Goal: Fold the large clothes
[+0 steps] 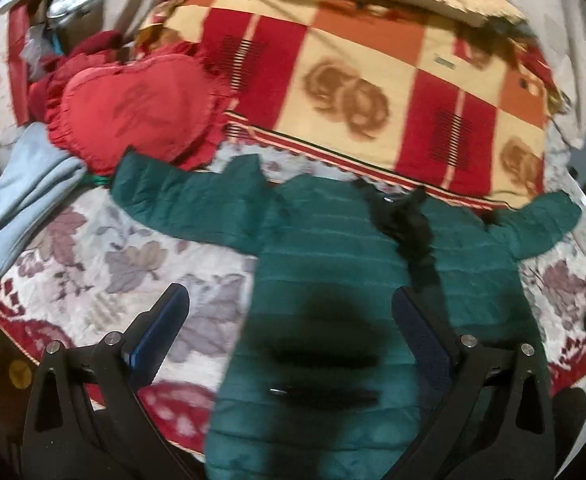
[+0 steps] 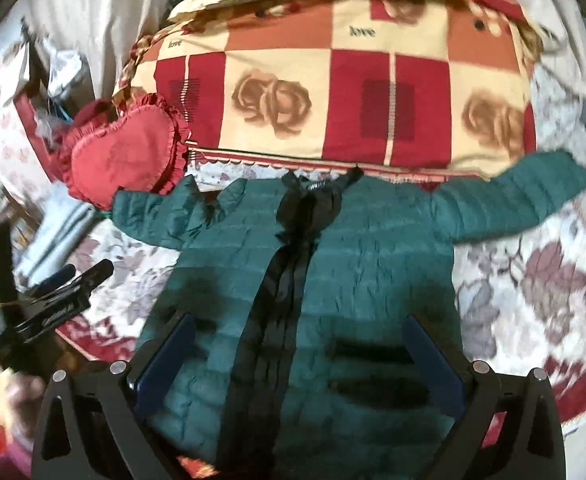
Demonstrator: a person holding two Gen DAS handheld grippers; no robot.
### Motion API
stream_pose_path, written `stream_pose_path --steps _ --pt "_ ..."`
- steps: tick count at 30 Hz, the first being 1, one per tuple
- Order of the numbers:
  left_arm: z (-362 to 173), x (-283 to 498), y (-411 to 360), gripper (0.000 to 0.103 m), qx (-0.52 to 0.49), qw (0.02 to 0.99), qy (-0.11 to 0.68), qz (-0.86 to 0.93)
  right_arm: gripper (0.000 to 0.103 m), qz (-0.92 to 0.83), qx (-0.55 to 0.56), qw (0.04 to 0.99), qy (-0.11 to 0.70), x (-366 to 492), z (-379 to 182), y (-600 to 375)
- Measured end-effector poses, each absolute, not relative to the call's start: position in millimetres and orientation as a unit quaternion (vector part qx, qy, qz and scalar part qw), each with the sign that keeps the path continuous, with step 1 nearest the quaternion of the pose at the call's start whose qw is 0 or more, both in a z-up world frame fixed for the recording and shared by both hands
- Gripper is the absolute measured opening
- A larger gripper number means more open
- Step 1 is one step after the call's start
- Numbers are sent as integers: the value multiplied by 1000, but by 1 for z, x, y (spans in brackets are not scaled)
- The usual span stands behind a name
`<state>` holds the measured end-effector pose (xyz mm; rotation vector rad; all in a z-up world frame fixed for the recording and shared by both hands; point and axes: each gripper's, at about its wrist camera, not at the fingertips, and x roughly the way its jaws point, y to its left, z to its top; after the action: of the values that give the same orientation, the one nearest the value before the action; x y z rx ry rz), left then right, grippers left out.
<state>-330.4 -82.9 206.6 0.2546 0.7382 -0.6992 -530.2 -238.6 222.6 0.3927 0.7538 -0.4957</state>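
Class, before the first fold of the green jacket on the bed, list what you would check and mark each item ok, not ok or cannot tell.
1. Jacket lies flat, front up: ok.
2. Both sleeves spread out to the sides: ok.
3. Front zip closed: cannot tell; the black strip looks rumpled.
4. Left hand-held gripper open, holding nothing: ok.
5. Right hand-held gripper open, holding nothing: ok.
6. Heart cushion clear of the left sleeve: not ok; it sits at the cuff.

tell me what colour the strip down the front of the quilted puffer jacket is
Black, against the dark green quilted puffer jacket; the front strip shows best in the right wrist view.
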Motion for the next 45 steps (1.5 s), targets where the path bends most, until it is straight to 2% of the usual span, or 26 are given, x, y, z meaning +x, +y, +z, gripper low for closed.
stream_pose_path --steps 6,12,45 --pt "202 -341 -95 102 118 863 345 -349 103 -268 116 887 358 -501 211 -237" --pt "192 -337 -107 102 116 862 355 -342 103 -282 103 888 349 -488 200 -237" --pt "182 -333 -120 102 116 860 362 -339 103 -293 165 880 336 -484 178 -250"
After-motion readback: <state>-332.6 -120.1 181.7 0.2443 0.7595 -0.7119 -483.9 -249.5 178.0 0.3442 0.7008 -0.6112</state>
